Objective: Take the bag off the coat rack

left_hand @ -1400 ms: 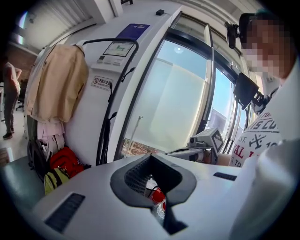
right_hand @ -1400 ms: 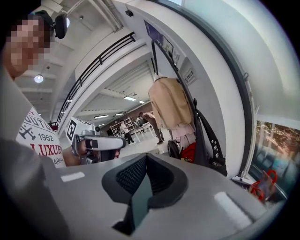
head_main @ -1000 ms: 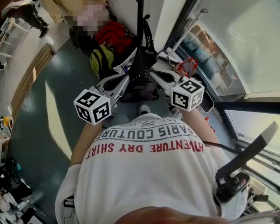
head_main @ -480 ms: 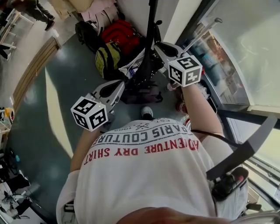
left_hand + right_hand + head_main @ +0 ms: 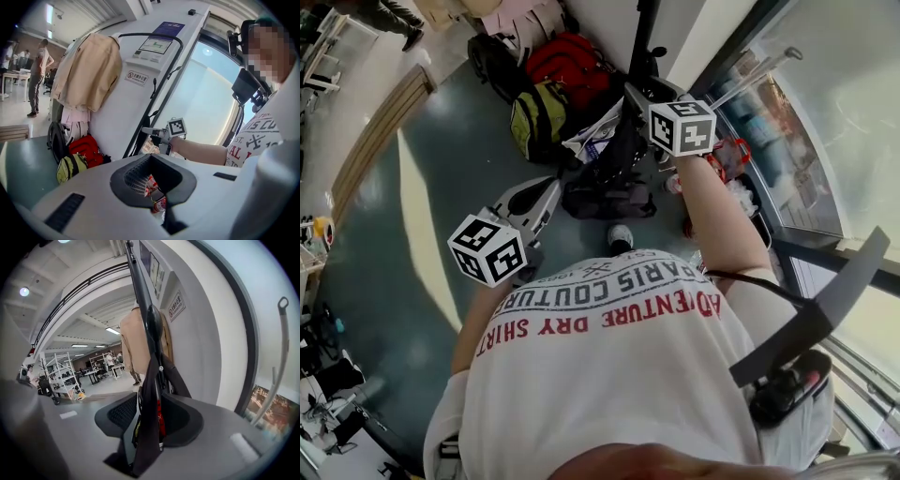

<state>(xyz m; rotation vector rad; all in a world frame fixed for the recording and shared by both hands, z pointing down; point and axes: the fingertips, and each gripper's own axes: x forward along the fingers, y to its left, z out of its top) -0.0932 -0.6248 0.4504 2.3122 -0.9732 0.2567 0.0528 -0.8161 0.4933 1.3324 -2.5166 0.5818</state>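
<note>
Opening up on the strap

Your right gripper [image 5: 157, 416] is opening its jaws, the strap [image 5: 151, 380] of the black bag [image 5: 623, 153] between them; the bag hangs on the coat rack pole [image 5: 139, 282]. Your left gripper [image 5: 152, 180] hovers near your waist, jaws spread.

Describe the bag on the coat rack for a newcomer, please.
Start at the black coat rack pole against the white wall. A black bag hangs from it by its strap, whereas the red backpack and yellow-green bag sit on the floor.
</note>
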